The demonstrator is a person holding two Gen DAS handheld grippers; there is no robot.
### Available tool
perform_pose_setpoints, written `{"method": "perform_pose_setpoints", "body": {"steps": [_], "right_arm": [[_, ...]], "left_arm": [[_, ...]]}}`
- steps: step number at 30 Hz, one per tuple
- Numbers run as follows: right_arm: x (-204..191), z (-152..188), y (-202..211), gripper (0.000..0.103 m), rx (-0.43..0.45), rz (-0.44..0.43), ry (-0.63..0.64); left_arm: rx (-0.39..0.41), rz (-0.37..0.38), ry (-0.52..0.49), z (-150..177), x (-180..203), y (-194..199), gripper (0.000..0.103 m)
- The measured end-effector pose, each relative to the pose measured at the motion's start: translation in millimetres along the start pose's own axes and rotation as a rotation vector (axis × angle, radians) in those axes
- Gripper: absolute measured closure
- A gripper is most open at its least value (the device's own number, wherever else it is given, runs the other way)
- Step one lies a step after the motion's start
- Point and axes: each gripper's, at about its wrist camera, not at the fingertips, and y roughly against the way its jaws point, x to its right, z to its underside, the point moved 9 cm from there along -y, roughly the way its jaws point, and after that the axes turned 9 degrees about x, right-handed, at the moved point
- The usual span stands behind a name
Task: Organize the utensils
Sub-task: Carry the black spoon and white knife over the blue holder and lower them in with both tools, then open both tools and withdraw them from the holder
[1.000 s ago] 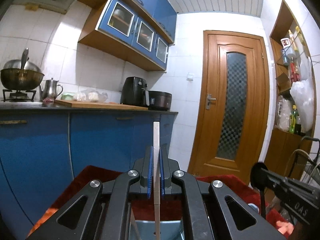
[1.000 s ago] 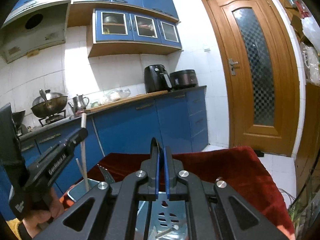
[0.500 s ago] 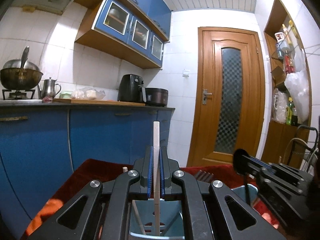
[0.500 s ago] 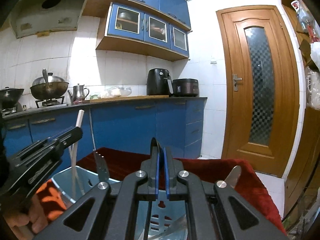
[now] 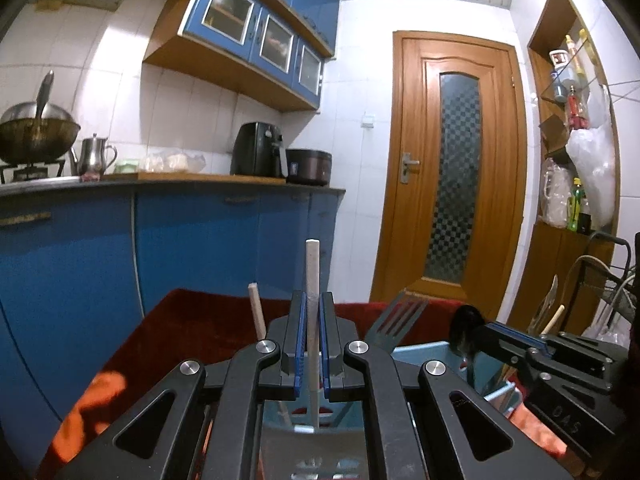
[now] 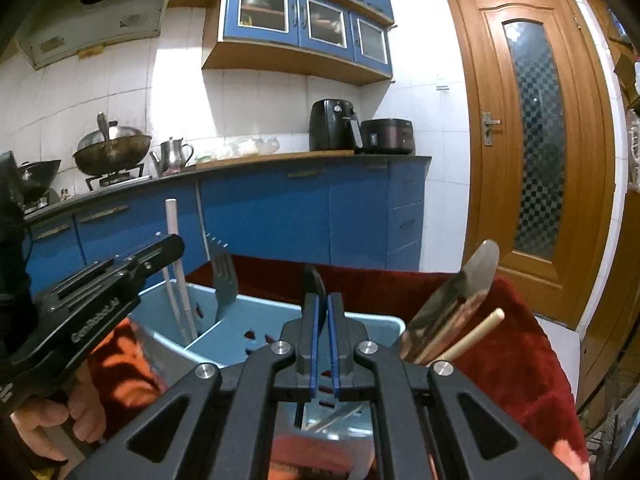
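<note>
Crowding blue caddy (image 6: 224, 330) rim — chopstick (image 5: 312, 304) upright

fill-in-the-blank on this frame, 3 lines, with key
1. The left hand-held gripper is shut on a white ____.
2. The caddy on the red cloth is coloured ____.
3. The door behind is made of ____.

Missing words: chopstick; blue; wood

Above the blue caddy (image 6: 224, 336) the way is crowded: a slotted spatula (image 6: 224, 276) stands at 10 o'clock, a metal blade (image 6: 460, 300) and a wooden handle (image 6: 472, 338) lean at 2 o'clock. The middle compartment lies open. Blue cabinets (image 6: 280, 216) wall off 12 o'clock.
</note>
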Motion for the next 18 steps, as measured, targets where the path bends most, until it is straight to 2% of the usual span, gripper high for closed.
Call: {"method": "perform_pose_setpoints", "body": {"steps": [3, 9, 12, 13, 14, 16, 18], "right_arm": [[-3, 3, 5, 0.097, -0.014, -0.002, -0.001], [-5, 7, 12, 0.097, -0.032, -0.009, -0.019], [-4, 4, 21, 0.097, -0.027, -0.014, -0.042], [-4, 3, 24, 0.097, -0.025, -0.014, -0.046], [-3, 1, 28, 0.096, -0.023, -0.015, -0.054], [-3, -2, 34, 0.094, -0.021, -0.015, -0.068], [-1, -4, 42, 0.087, -0.02, -0.012, -0.084]], "left_arm": [[-0.047, 0.014, 0.024, 7, -2, 0, 0.097], [-0.089, 0.025, 0.023, 15, -1, 5, 0.097], [-0.101, 0.033, 0.015, 15, 1, 11, 0.086], [-0.107, 0.036, 0.013, 15, 2, 12, 0.074], [-0.113, 0.041, 0.014, 15, 3, 15, 0.067], [-0.115, 0.053, 0.023, 13, 4, 21, 0.065], [-0.115, 0.059, 0.021, 10, 4, 26, 0.065]]}}
